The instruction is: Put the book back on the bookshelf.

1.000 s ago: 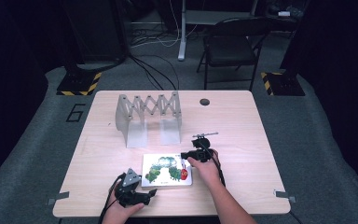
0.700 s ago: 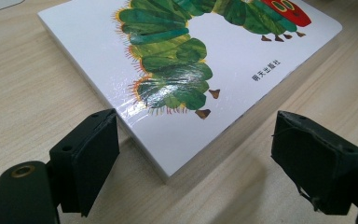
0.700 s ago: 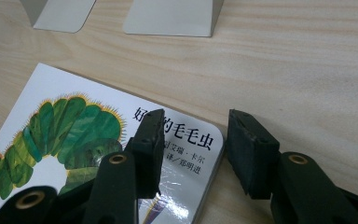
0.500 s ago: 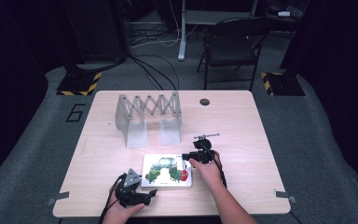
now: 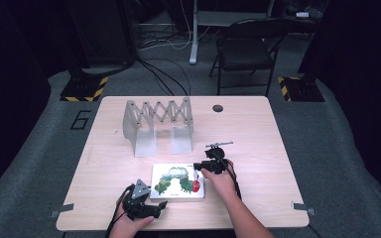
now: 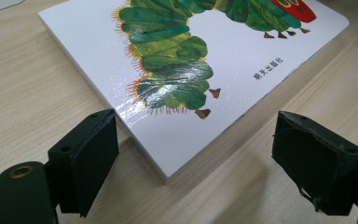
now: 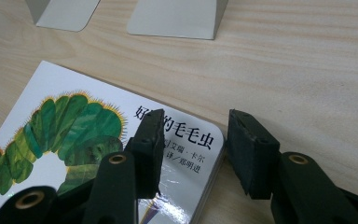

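The book [image 5: 177,182] lies flat on the table [image 5: 258,129]. The right gripper [image 7: 193,144] has just narrowed, straddling its printed corner without gripping; the left gripper [image 6: 193,163] gapes wide at another corner. A rack [image 5: 158,124] stands beyond.

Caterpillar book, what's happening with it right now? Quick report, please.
Left gripper open, jaws straddling the near corner of the caterpillar book. Right gripper jaws just closed in astride the far corner, not yet pressing. Book flat on table. Nothing in the way.

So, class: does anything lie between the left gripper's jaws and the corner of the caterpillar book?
Nothing visible does. The left gripper stands open, and only bare table separates its pads from the near corner of the book.
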